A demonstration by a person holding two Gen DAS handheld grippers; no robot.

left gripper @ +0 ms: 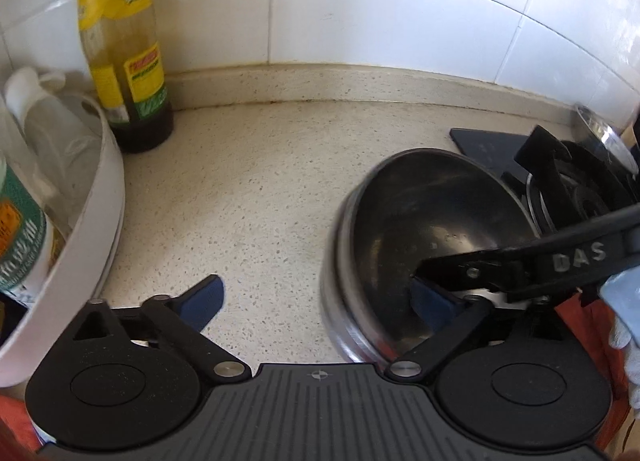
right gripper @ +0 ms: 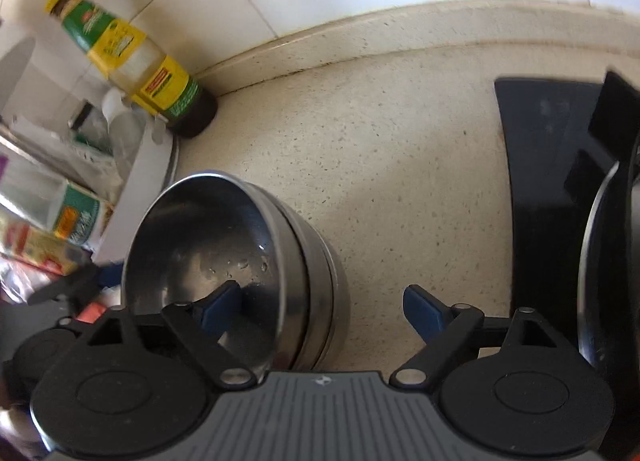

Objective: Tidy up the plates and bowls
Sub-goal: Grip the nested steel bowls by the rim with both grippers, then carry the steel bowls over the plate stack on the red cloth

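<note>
Stacked steel bowls [right gripper: 240, 261] stand on the speckled counter [right gripper: 400, 161], both tongs spread.

The left wrist view alone shows the right gripper [left gripper: 436, 293] reaching in over the bowls; the right wrist view shows the nested rims. One right pad [right gripper: 218, 309] is inside the top bowl, one outside; neither presses. The left gripper [left gripper: 320, 301] straddles bare counter beside the bowls.

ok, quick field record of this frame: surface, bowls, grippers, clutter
surface: speckled beige stone countertop, white tiled wall behind
bowls: stacked round stainless-steel bowls, tilted, wet inside
left gripper: jaws open, one blue pad inside the top bowl, no grip
right gripper: jaws open, straddling the bowl wall, pads not pressing
clutter: green-and-yellow labelled glass bottle in corner; white round tub of containers; black glass hob
</note>
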